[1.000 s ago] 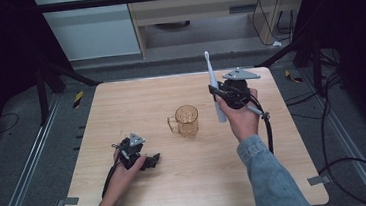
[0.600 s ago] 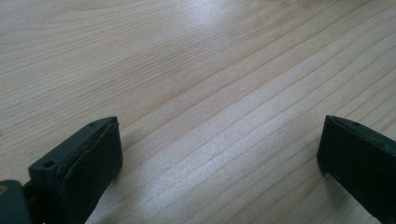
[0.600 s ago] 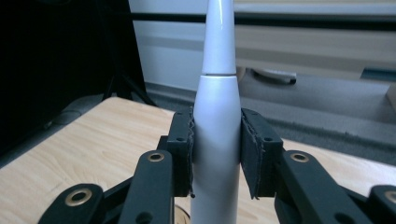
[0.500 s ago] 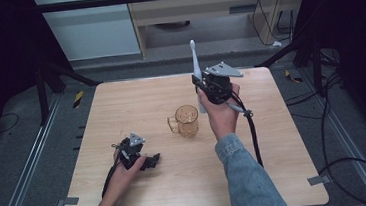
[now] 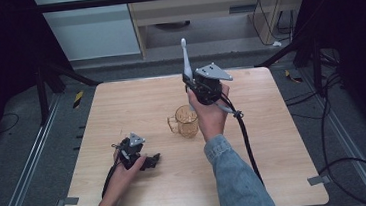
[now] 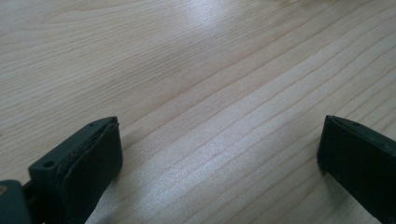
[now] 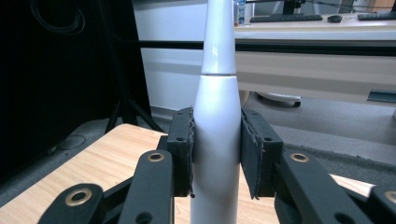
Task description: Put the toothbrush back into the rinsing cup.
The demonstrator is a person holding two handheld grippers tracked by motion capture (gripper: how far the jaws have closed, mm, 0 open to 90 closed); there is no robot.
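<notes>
A wooden worktop (image 5: 121, 108) seen from above, with a person's two forearms coming in from six o'clock. The right gripper (image 5: 190, 80) is raised above the middle of the worktop, its jaws clamped on the white body of an electric toothbrush (image 5: 185, 57), which stands nearly upright with its head pointing to twelve o'clock. In the right gripper view the toothbrush (image 7: 217, 126) sits squarely between the two black pads (image 7: 183, 151), gripped low on its thick handle. Just below the raised hand, at about seven o'clock from the gripper, stands an amber glass mug (image 5: 186, 121) with its handle turned to nine o'clock; it looks like the likely place for the toothbrush to go. The left gripper (image 5: 151, 161) rests on the worktop at eight o'clock from the mug, well apart from it, its jaws spread wide and holding nothing; the left gripper view shows bare wood between them. The main risk, as I judge it, is that the smooth, rounded handle may slip or swing in the pads while it is tipped toward the mug, or that its end may strike the rim and knock the light mug over. The right hand (image 5: 211, 115) itself hides part of the mug, and the trailing cable (image 5: 247, 142) lies near it at four o'clock.
</notes>
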